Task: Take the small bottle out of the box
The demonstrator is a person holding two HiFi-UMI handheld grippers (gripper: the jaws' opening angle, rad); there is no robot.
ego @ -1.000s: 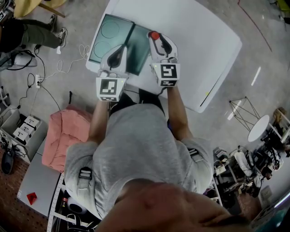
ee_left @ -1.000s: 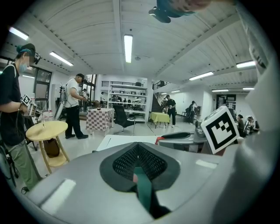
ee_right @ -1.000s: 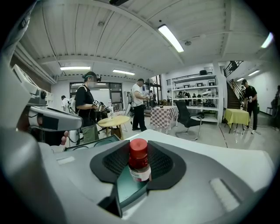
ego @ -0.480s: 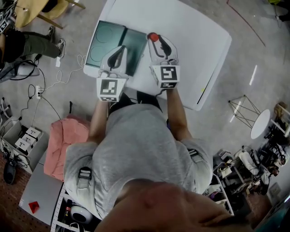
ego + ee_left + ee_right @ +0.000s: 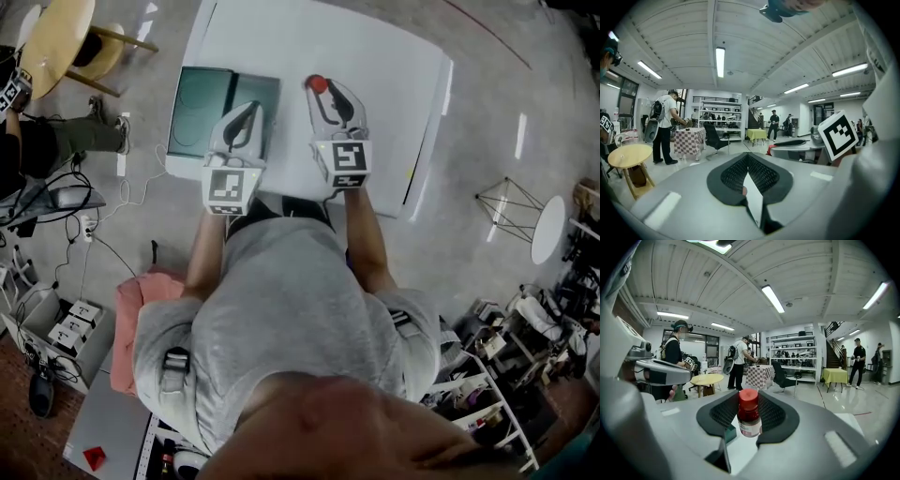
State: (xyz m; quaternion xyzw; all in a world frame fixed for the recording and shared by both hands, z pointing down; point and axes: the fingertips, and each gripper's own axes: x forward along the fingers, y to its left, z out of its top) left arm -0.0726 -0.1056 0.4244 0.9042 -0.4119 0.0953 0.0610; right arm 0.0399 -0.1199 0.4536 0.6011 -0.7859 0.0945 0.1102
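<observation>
Two grippers over white counter [image 5: 375,56]. Right gripper [image 5: 320,90]: jaws partly apart, clamped on small bottle [image 5: 318,83], red cap, pale label, upright. Bottle outside box [image 5: 199,111], just right of it. Left gripper [image 5: 247,109]: jaws closed together, nothing between, over right half of box. Box green, lid open, lying flat.

The box [image 5: 201,103] lies at the table's [image 5: 375,66] left, the small bottle [image 5: 319,83] right of it in the right claw [image 5: 321,91].
</observation>
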